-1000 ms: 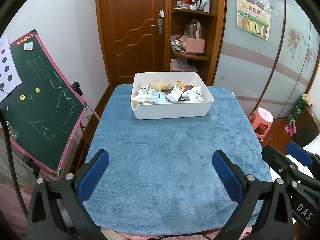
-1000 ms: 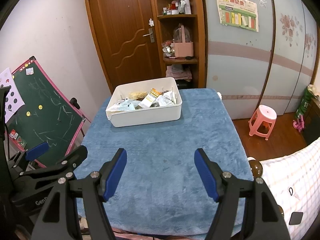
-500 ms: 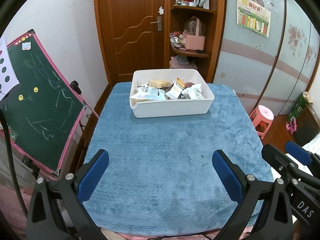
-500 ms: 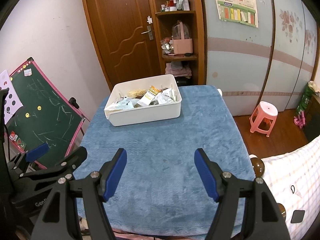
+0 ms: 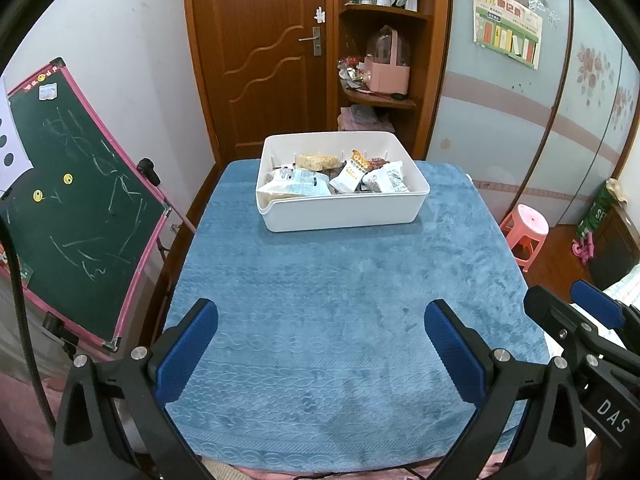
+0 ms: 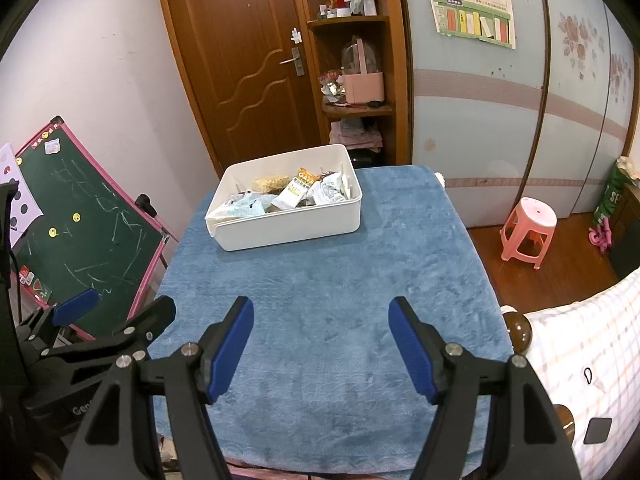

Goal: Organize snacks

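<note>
A white plastic bin stands at the far end of the blue-covered table; it also shows in the right wrist view. Several snack packets lie inside it, also seen in the right wrist view. My left gripper is open and empty above the table's near edge. My right gripper is open and empty, to the right of the left one, also near the front edge. Both are well short of the bin.
A green chalkboard with a pink frame leans at the table's left. A pink stool stands on the floor to the right. A wooden door and corner shelves are behind the table. A checked bed cover is at the right.
Both grippers have drifted slightly, so the bin sits a little differently in view. Both stay open and empty. Nothing on the table has moved.
</note>
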Demonstrator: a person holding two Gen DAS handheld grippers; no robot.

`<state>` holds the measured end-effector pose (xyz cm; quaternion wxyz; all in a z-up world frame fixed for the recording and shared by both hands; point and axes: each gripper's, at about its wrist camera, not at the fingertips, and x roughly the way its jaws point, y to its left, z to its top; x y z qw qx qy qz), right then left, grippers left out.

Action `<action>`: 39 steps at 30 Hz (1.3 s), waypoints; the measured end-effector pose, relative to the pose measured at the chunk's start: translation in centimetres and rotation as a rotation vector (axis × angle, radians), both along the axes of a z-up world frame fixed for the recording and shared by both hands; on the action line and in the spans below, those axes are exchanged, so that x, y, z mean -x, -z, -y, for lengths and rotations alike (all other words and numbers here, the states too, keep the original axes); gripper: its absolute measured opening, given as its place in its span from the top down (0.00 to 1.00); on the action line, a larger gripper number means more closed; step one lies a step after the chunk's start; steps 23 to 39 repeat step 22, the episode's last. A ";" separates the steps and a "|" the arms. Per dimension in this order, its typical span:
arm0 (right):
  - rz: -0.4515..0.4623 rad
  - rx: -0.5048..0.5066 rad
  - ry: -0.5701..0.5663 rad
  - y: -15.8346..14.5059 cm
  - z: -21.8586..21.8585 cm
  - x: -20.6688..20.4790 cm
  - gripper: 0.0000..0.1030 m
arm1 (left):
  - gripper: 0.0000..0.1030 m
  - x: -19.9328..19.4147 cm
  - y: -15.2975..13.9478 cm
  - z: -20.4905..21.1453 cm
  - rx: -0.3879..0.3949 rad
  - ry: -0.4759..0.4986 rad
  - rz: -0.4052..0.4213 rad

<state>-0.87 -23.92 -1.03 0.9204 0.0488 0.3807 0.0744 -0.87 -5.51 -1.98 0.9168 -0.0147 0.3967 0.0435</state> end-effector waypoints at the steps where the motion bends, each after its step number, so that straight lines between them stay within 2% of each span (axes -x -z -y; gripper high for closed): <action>1: 0.000 0.000 0.000 0.0 0.0 0.0 0.31 | 0.00 0.0 0.0 0.0 0.000 0.000 0.000; 39: -0.026 -0.007 0.007 0.9 -0.4 -0.7 0.31 | 0.00 0.0 0.6 -0.5 0.002 0.005 -0.027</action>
